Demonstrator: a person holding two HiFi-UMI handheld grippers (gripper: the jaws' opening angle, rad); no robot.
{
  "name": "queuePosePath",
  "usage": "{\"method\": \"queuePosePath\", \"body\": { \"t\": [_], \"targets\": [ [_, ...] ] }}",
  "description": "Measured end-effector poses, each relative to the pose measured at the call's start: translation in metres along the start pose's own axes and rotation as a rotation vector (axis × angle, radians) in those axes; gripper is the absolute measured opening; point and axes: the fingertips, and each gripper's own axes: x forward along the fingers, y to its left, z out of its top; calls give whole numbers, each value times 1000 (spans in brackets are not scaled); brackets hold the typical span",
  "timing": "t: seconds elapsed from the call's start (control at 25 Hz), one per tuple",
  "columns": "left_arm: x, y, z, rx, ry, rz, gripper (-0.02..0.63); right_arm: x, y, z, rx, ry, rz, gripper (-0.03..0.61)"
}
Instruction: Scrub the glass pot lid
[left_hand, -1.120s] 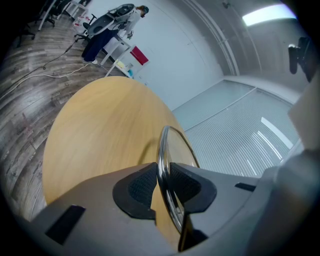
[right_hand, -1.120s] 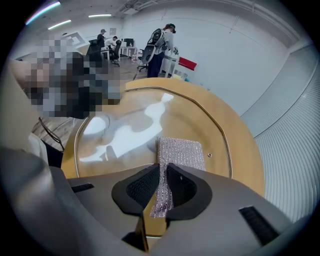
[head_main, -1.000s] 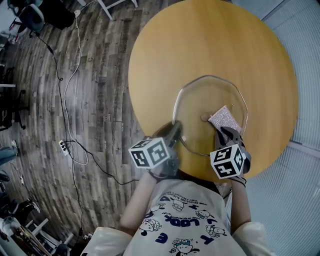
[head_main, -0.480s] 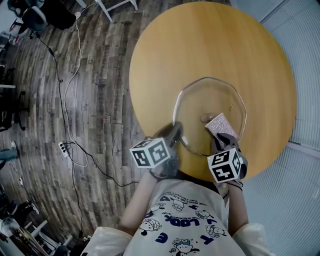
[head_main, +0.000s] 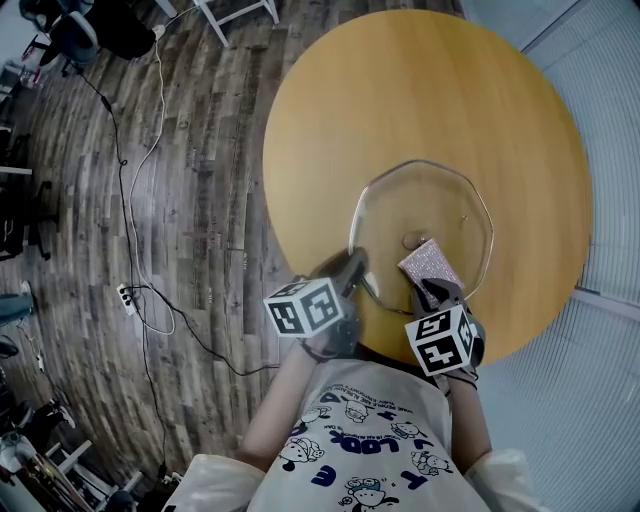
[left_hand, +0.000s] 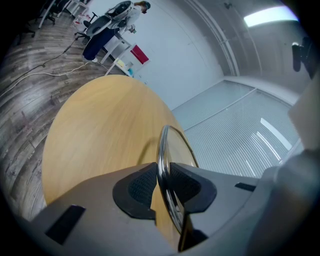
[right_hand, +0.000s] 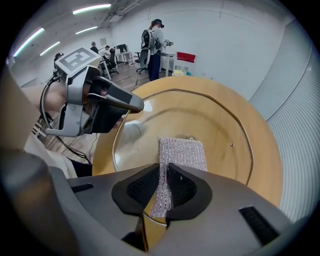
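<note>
A round wooden table (head_main: 400, 90) holds a clear glass pot lid (head_main: 420, 200) toward the edge nearest the person. The lid has a thin metal rim, a small centre knob (head_main: 413, 240) and a tiny steam vent (head_main: 463, 216). The left gripper (head_main: 352, 268) is clamped on the lid's near-left rim. To its right, the right gripper (head_main: 437, 290) pinches a silvery, glittering scrub pad (head_main: 428, 262) lying on the glass beside the knob.

Only the person's shirt (head_main: 350, 400) bears print, blue letters seeming to read "LOOK"; rest illegible.
</note>
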Motion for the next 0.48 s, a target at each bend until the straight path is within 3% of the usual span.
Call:
{"method": "queuePosePath", "body": {
  "t": [0.48],
  "targets": [
    [-2, -4, 2, -6, -1, -4, 86, -7, 27, 13, 16, -6, 79, 63]
  ]
}}
